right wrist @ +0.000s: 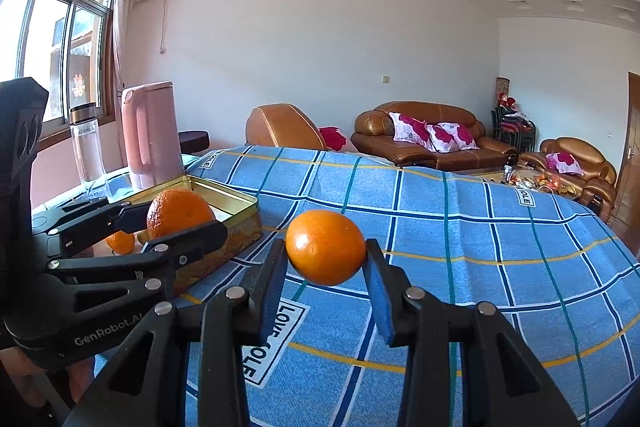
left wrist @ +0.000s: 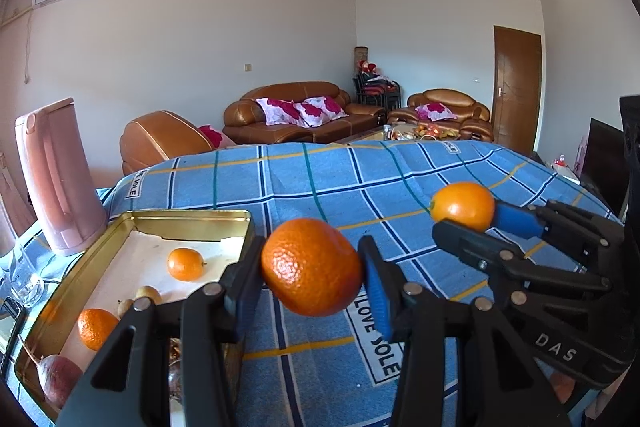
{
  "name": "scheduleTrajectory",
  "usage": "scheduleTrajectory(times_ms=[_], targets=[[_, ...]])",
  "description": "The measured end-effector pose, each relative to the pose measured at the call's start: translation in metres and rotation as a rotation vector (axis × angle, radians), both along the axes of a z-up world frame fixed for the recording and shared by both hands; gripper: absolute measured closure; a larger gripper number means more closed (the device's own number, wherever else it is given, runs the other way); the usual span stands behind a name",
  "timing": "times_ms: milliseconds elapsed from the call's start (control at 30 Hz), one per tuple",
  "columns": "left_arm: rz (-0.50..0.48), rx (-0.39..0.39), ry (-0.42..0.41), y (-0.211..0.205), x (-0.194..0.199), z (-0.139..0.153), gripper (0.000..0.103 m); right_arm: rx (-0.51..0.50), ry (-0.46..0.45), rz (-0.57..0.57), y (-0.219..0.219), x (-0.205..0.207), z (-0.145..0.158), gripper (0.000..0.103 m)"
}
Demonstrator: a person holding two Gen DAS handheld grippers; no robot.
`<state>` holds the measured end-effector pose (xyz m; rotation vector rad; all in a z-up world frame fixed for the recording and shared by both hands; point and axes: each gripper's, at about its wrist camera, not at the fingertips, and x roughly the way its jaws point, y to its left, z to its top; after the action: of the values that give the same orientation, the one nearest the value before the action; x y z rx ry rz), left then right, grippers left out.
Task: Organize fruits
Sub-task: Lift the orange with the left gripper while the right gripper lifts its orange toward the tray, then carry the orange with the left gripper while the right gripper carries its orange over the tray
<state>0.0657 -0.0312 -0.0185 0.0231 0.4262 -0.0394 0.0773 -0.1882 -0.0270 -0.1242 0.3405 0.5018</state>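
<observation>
Both carrying. Left gripper (left wrist: pixel 312 267) clamped on a bumpy-skinned orange (left wrist: pixel 311 266), held clear above the blue checked tablecloth (left wrist: pixel 320 183), pads pressing its two sides. Right gripper (right wrist: pixel 326 249) clamped on a smoother small orange (right wrist: pixel 326 247), also lifted off the cloth. Gold tin tray (left wrist: pixel 132 223) sitting to the left of both, beside the pink kettle (left wrist: pixel 56 175); already holding one small orange (left wrist: pixel 185 263) mid-tray, another orange (left wrist: pixel 96 327) and some darker fruit (left wrist: pixel 60 379) toward the near end. Key relation: tray lies left of the left gripper, near rim just beside its left finger, so left hand clearly nearer; right gripper further right, well apart from the tray, with the left gripper between it and the tin. Likely next: left fruit over the rim first, released onto bare tray floor. Risk judged: round fruit rolling into those already there.
</observation>
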Motion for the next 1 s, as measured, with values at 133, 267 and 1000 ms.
scheduleTrajectory(times_ms=[133,267,1000], targets=[[0.013,0.000,-0.006,0.008,-0.007,0.001,0.055,-0.005,0.001,0.019,0.006,-0.004,0.001,0.062],[0.028,0.009,-0.019,0.015,-0.014,0.003,0.055,0.005,0.002,0.038,0.012,-0.007,0.003,0.062],[0.138,0.010,-0.046,0.068,-0.039,0.010,0.055,-0.014,-0.020,0.143,0.063,-0.029,0.012,0.062]])
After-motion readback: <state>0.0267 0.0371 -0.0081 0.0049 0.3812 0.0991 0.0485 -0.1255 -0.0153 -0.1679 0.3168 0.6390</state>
